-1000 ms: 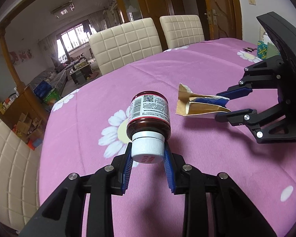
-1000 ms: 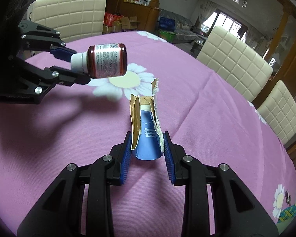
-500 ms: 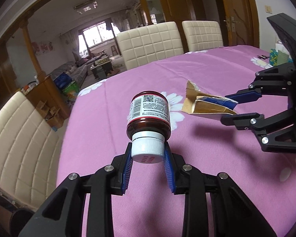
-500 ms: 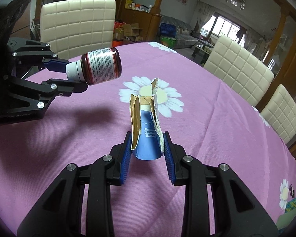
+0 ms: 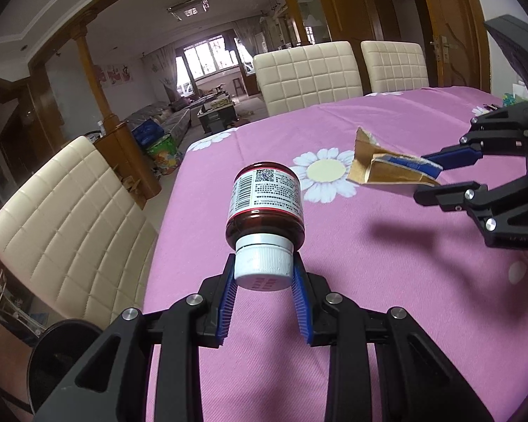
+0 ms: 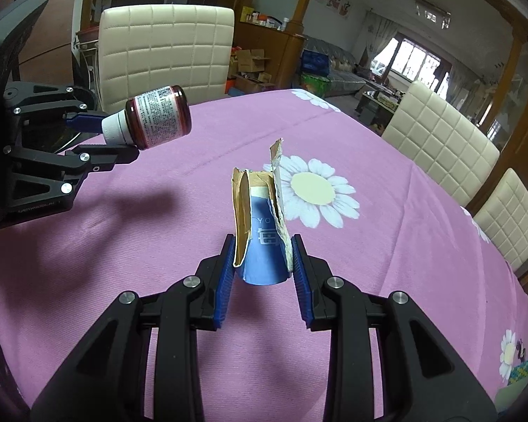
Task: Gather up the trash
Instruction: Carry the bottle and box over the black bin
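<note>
Left wrist: left tool [image 5: 264, 276] clamps bottle [image 5: 265, 204] by its cap; right tool [image 6: 263, 263] pinches torn carton [image 6: 260, 225].

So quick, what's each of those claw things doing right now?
Left gripper: closed on the white cap of a dark red bottle, held above the table.
Right gripper: closed on a torn blue and brown cardboard box.

On the torn blue carton [image 6: 264, 256] I hold I can read "YO". The bottle [image 5: 265, 198] label shows a barcode and QR code; its print is too small.
</note>
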